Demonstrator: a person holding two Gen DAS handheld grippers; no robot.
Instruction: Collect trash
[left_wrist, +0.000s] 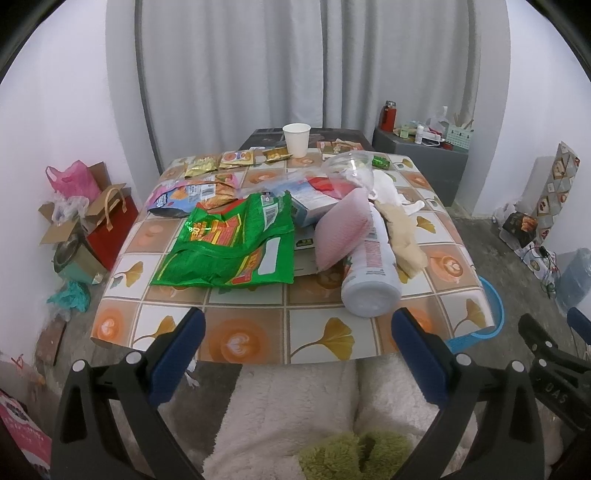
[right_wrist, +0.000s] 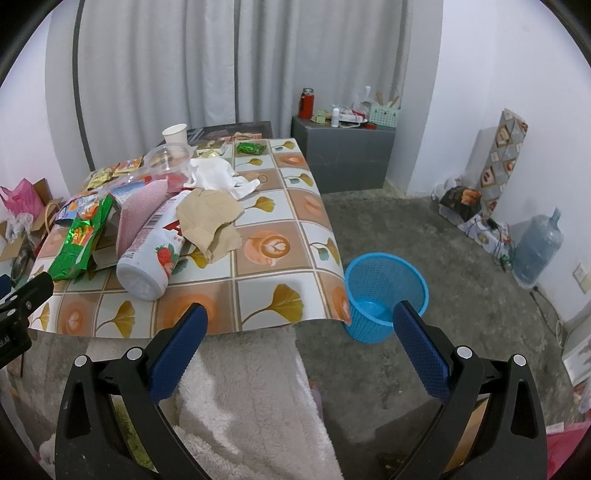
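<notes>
Trash lies piled on the patterned table (left_wrist: 317, 339): a green snack bag (left_wrist: 229, 243), a white strawberry-drink bottle (left_wrist: 371, 273) on its side, a pink paper wrapper (left_wrist: 341, 230), a brown paper bag (left_wrist: 402, 240), white tissue (right_wrist: 218, 177), a clear plastic cup (left_wrist: 351, 168) and a white paper cup (left_wrist: 296, 139). A blue mesh bin (right_wrist: 386, 295) stands on the floor by the table's right corner. My left gripper (left_wrist: 297, 350) is open and empty at the table's near edge. My right gripper (right_wrist: 297, 349) is open and empty, to the right, between table edge and bin.
Small snack packets (left_wrist: 218, 162) lie at the table's far side. Bags and boxes (left_wrist: 88, 218) crowd the floor on the left. A grey cabinet (right_wrist: 343, 147) stands at the back. A water jug (right_wrist: 539, 245) and cables lie at the right wall. A fluffy white cloth (right_wrist: 251, 406) is below.
</notes>
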